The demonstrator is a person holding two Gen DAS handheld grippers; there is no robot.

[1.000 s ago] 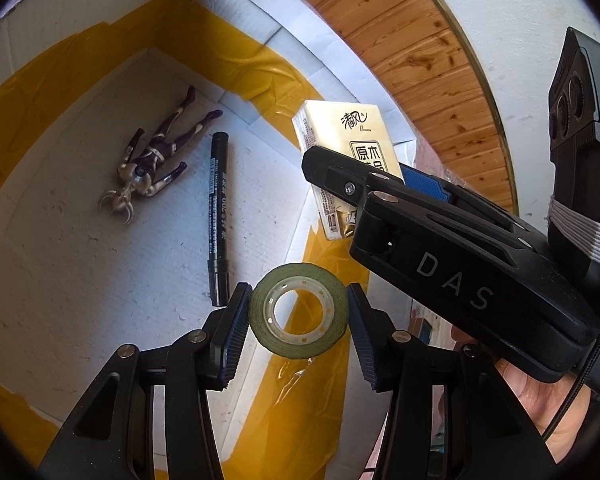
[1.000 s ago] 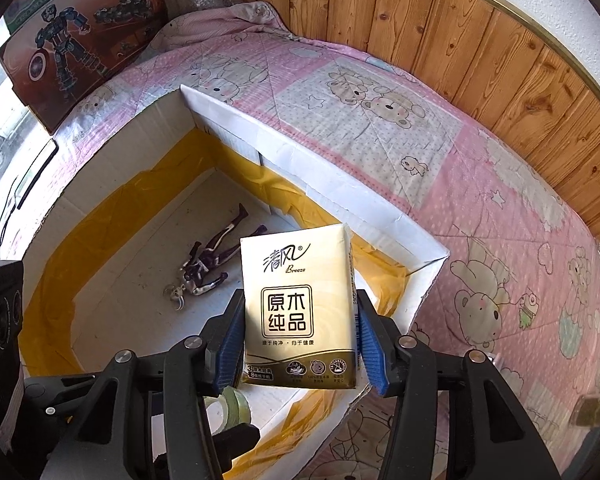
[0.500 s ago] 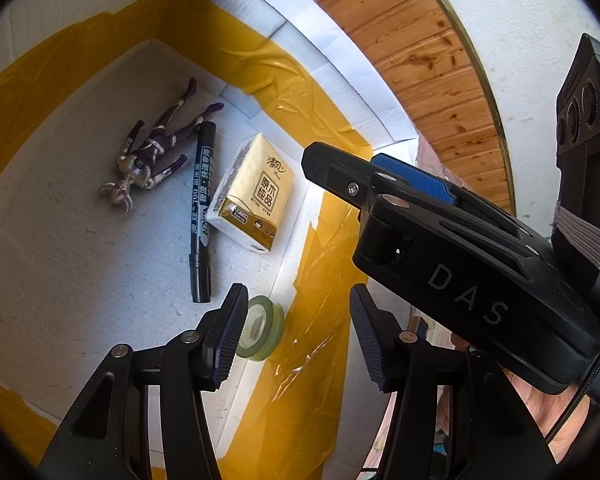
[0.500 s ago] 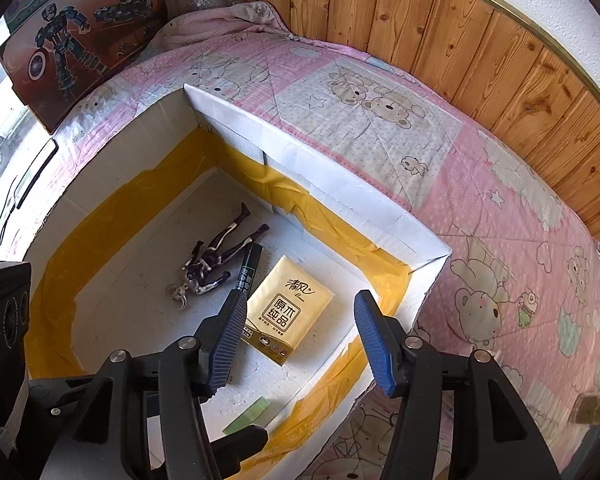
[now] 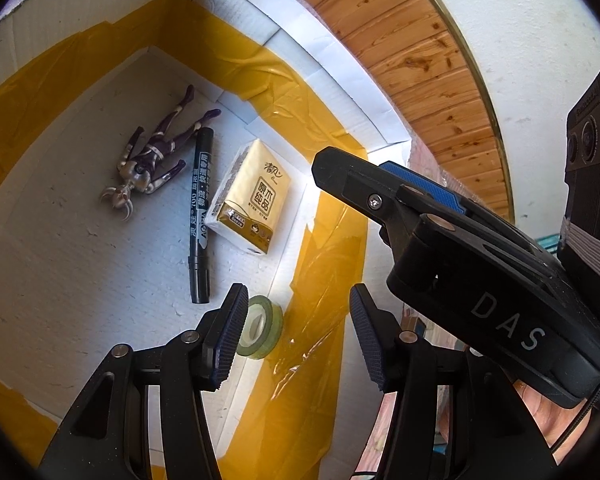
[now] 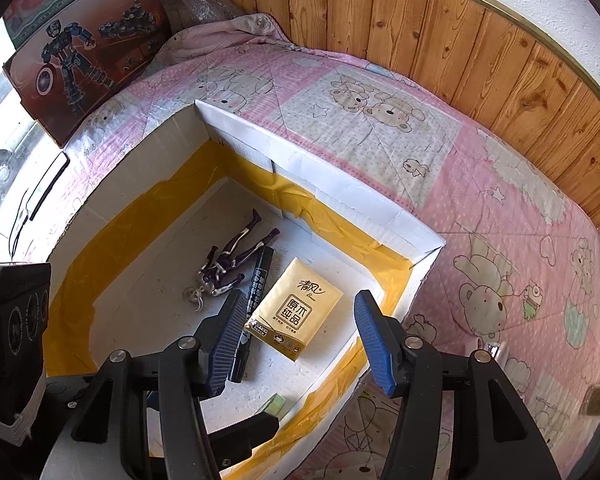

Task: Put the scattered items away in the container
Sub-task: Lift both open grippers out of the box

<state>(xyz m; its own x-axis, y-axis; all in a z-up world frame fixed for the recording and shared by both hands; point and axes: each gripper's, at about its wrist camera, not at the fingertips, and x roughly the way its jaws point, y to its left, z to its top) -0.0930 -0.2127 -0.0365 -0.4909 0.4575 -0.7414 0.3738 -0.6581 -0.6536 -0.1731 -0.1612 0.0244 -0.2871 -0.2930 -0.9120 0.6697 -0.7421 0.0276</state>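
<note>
A: The left wrist view shows the left gripper [image 5: 296,332] spread wide and empty above the white foam box with yellow tape [image 5: 332,76]; the green tape roll [image 5: 262,332] stands on edge.

B: The right wrist view shows the right gripper [image 6: 300,340] equally wide, and only a sliver of the roll; the yellow tissue pack [image 6: 296,308] lies flat beside the black marker pen [image 6: 254,304], its long axis along the pen's.

From my right wrist camera, the green tape roll [image 6: 275,403] in the box [image 6: 340,196] shows only as a sliver, the rest hidden behind the left gripper's finger [image 6: 244,428]. The marker [image 6: 252,312] beside the tissue pack [image 6: 296,308] is partly covered by my right gripper's blue pad [image 6: 228,344]. In the left wrist view, the left pad [image 5: 230,336] overlaps the tape's near edge. The marker's print is too small for me to read.
</note>
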